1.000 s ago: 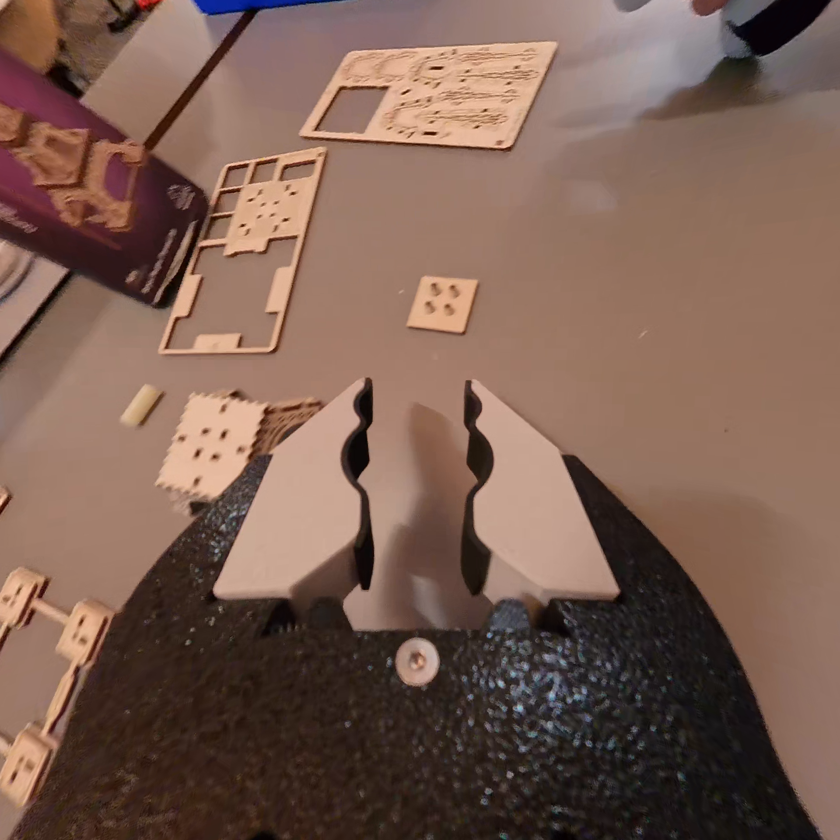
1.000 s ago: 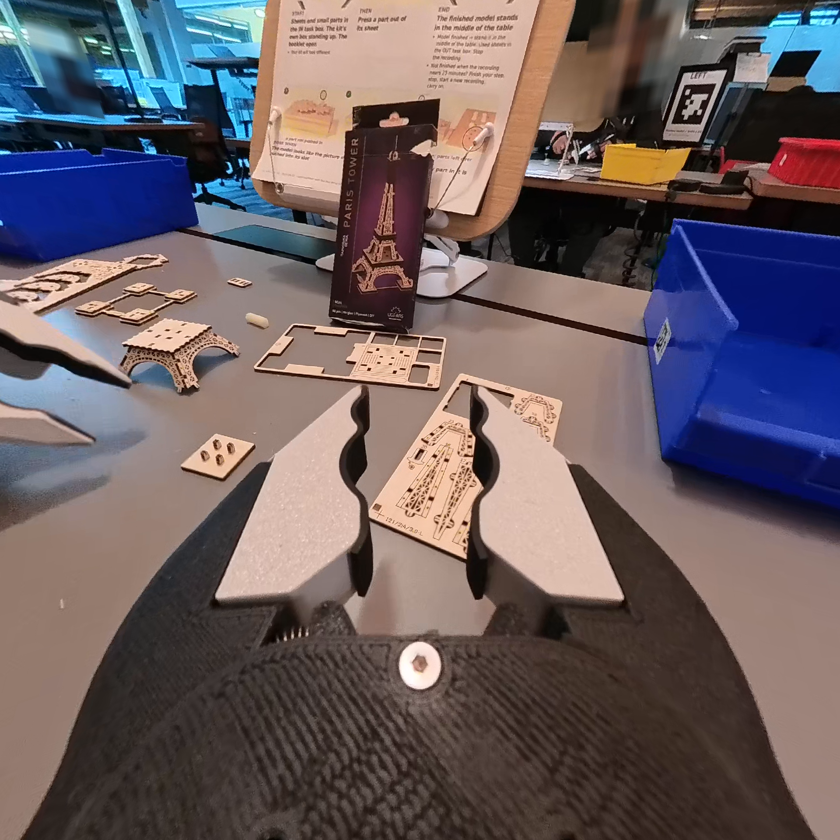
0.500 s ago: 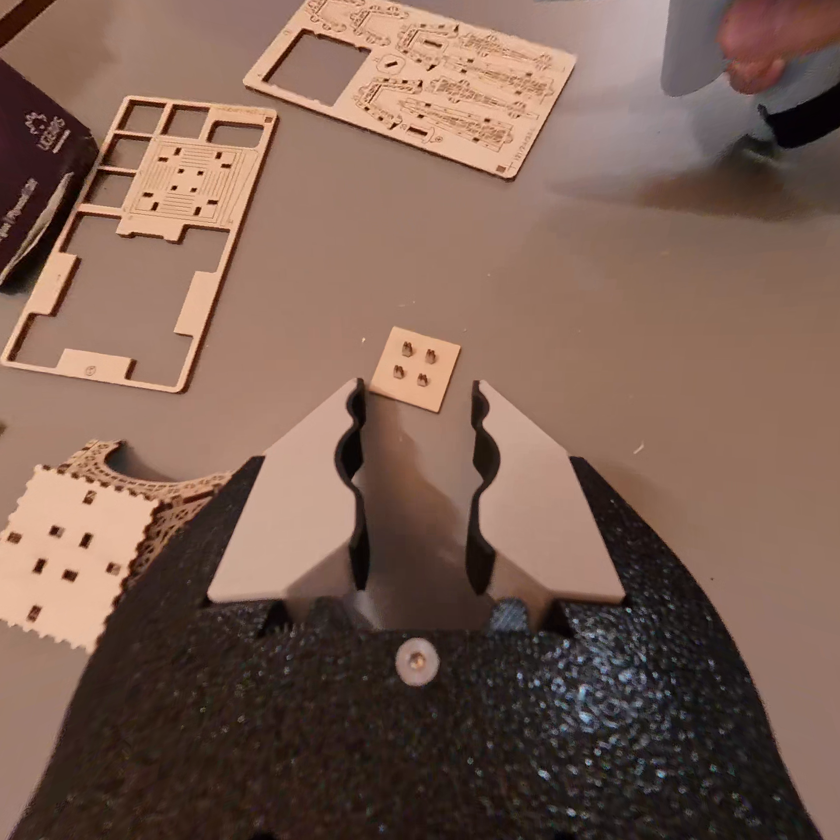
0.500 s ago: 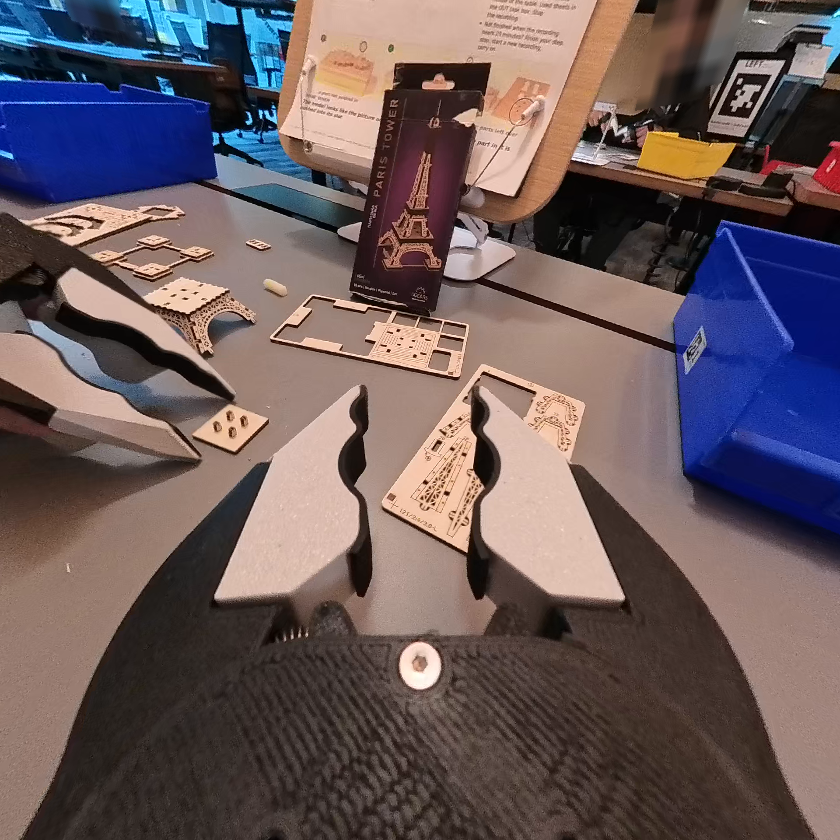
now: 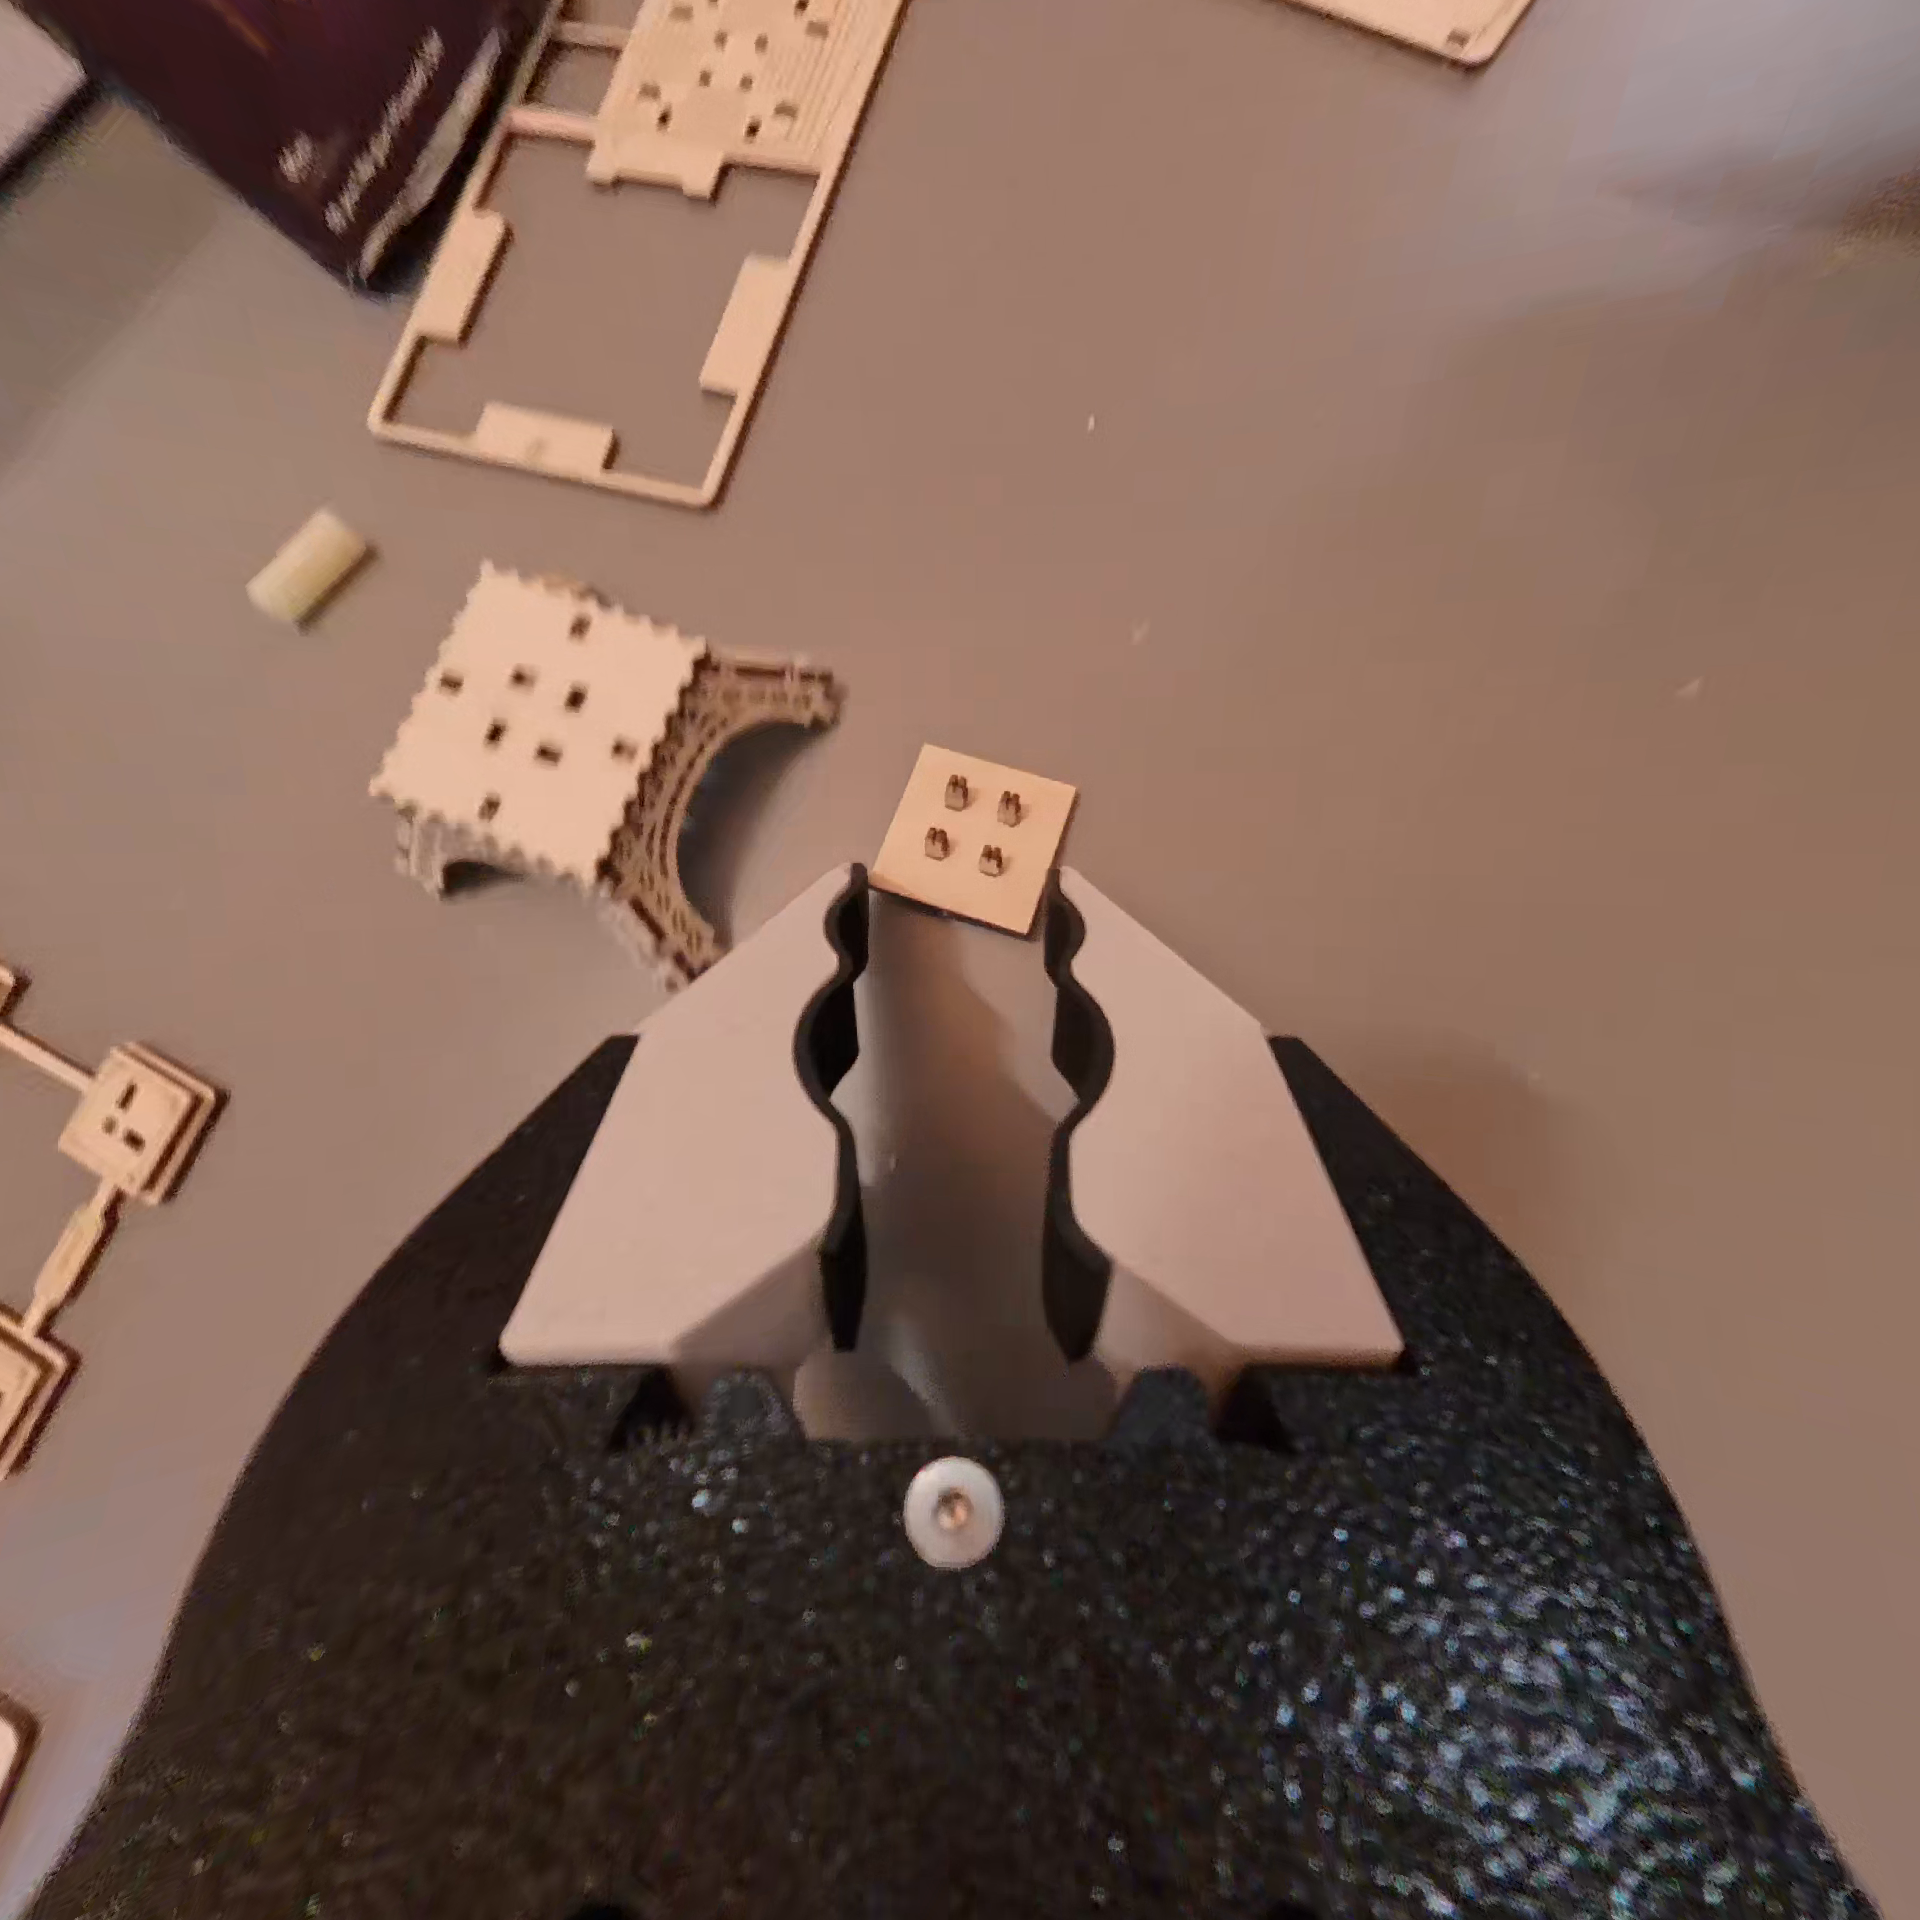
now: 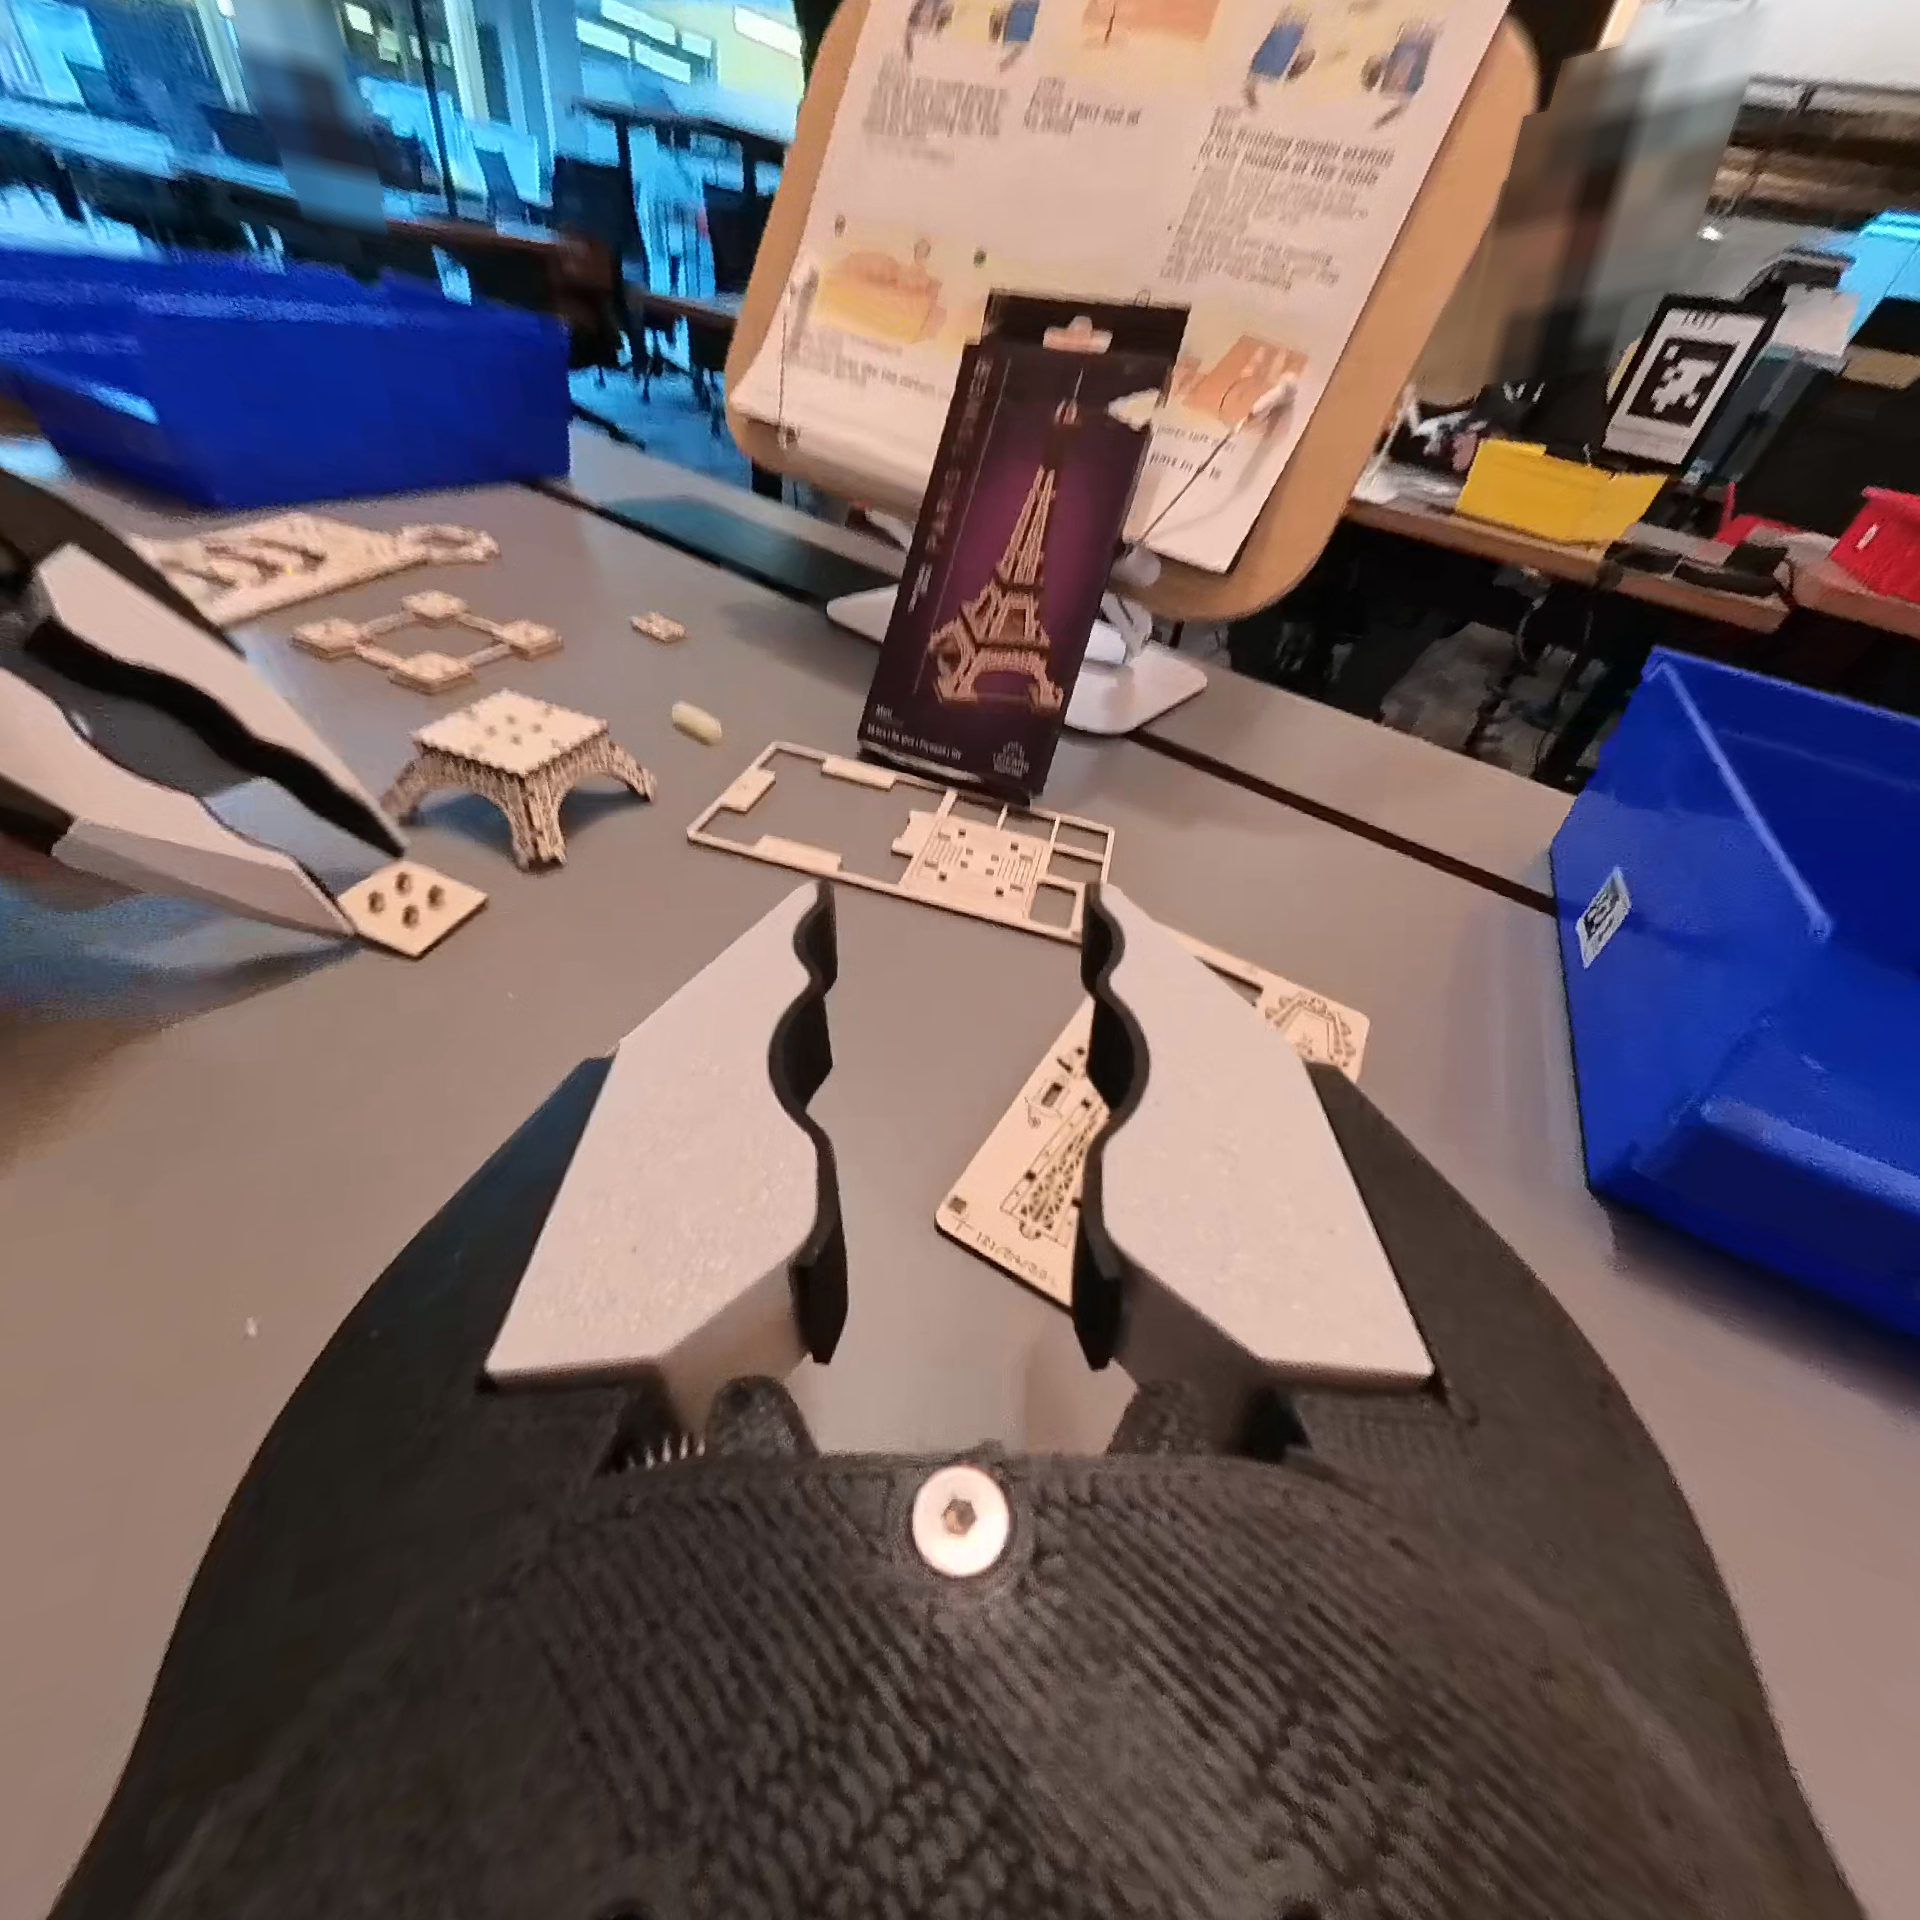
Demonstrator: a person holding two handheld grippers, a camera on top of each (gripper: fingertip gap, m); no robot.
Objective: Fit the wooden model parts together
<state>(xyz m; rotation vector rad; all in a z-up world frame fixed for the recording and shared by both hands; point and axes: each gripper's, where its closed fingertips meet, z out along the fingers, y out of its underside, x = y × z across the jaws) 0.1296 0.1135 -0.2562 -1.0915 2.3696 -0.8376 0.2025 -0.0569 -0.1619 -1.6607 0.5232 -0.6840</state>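
A small square wooden plate (image 5: 975, 837) with four pegs lies on the grey table. My left gripper (image 5: 956, 883) is open, with its two tips on either side of the plate's near edge; I cannot tell whether they touch it. The right wrist view shows the same: the left gripper (image 6: 369, 883) meets the plate (image 6: 410, 909) at its left corner. The arched tower base (image 5: 540, 758) with its slotted square top stands just left of the plate, and it also shows in the right wrist view (image 6: 514, 764). My right gripper (image 6: 956, 899) is open and empty above the table.
A part-emptied wooden sheet (image 5: 582, 270) and a purple box (image 6: 1013, 582) sit beyond. A sheet of tower parts (image 6: 1049, 1164) lies under my right fingers. A four-pad wooden frame (image 5: 104, 1143), a pale stub (image 5: 307, 566), a blue bin (image 6: 1745, 987) at right and an instruction board (image 6: 1143, 208) are around. The gap from one gripper's tips to the other's is roughly 20 cm.
My left gripper has moved forward and down to the small pegged plate, and its jaws have narrowed around the plate's edge. My right gripper has shifted slightly and stays open.
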